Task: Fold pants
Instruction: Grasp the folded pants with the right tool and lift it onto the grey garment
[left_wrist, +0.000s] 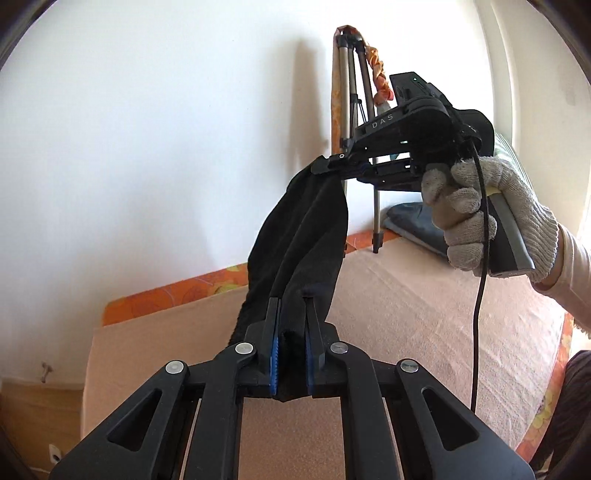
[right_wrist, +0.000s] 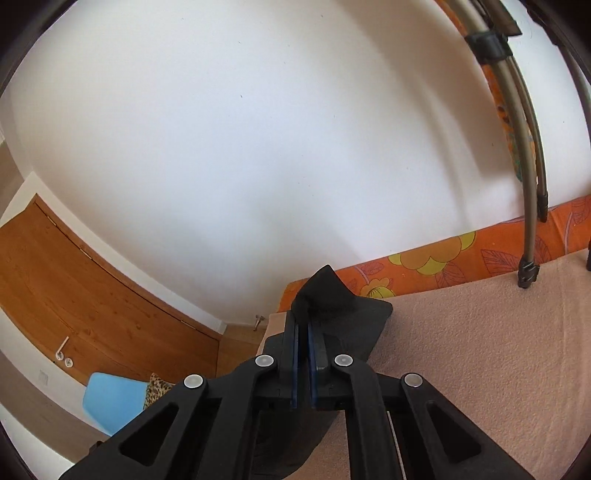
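Observation:
The black pants (left_wrist: 301, 236) hang in the air, stretched between both grippers above the pink-covered bed (left_wrist: 399, 295). My left gripper (left_wrist: 291, 306) is shut on one end of the fabric, which bunches between its blue pads. My right gripper (left_wrist: 328, 164), held by a gloved hand, is shut on the other end higher up and farther away. In the right wrist view the right gripper (right_wrist: 304, 321) pinches a black fold of the pants (right_wrist: 328, 291), and the rest of the cloth drapes down below it.
A tripod (left_wrist: 354, 122) stands at the far side of the bed, its legs also in the right wrist view (right_wrist: 528, 206). An orange flowered mattress edge (right_wrist: 443, 262) runs along the white wall. A folded grey garment (left_wrist: 410, 221) lies by the tripod. A wooden door (right_wrist: 92, 306) is at left.

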